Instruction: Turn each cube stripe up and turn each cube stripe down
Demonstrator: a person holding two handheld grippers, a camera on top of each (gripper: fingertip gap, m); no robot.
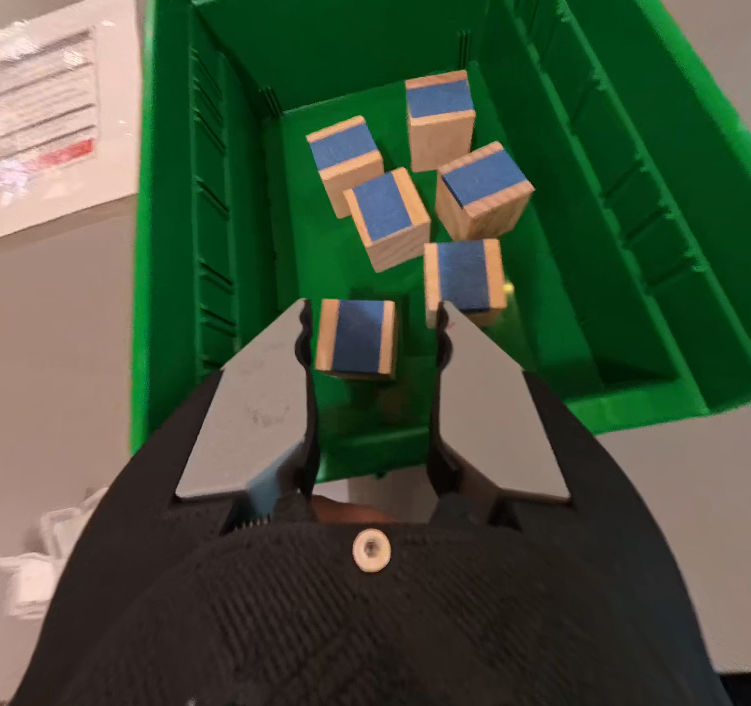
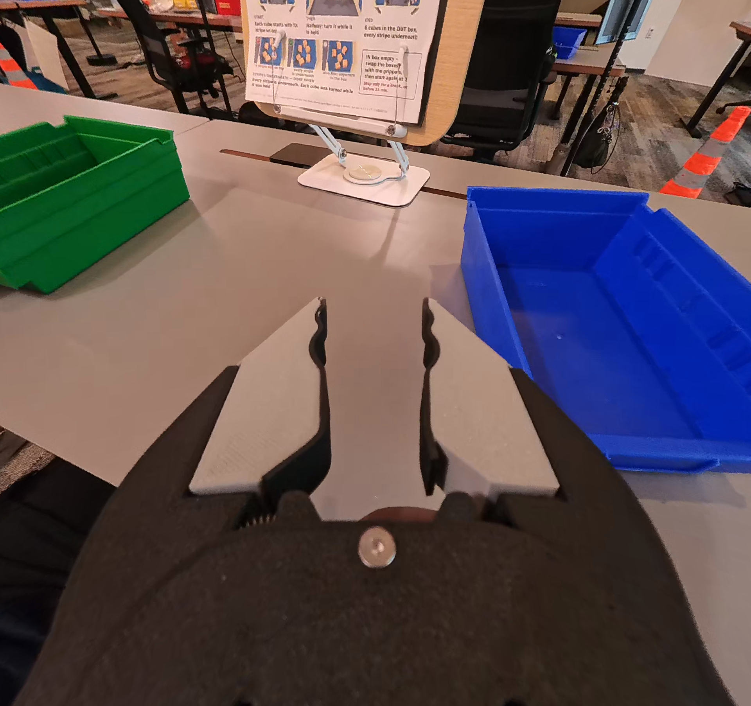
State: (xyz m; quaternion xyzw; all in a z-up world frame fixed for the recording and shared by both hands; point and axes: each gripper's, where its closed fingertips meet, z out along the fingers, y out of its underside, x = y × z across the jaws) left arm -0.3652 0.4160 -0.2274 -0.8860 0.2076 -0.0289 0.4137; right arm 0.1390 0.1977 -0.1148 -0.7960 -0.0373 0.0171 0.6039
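Note:
In the left wrist view, several wooden cubes with a blue stripe on top lie in a green bin [image 1: 170, 239]. The nearest cube [image 1: 357, 339] sits between my left gripper's fingertips. My left gripper [image 1: 373, 307] is open above it, not touching. Another cube [image 1: 463, 276] lies just right of it, partly behind the right fingertip. Further cubes [image 1: 386, 215] cluster behind. In the right wrist view, my right gripper [image 2: 372, 302] is open and empty above the grey table [image 2: 244, 280], between the green bin [image 2: 81, 199] on the left and an empty blue bin [image 2: 609, 320] on the right.
A white sheet with writing [image 1: 61, 109] lies on the table left of the green bin. An instruction sheet on a white stand [image 2: 357, 77] stands at the table's far edge. Chairs, desks and orange cones stand beyond the table.

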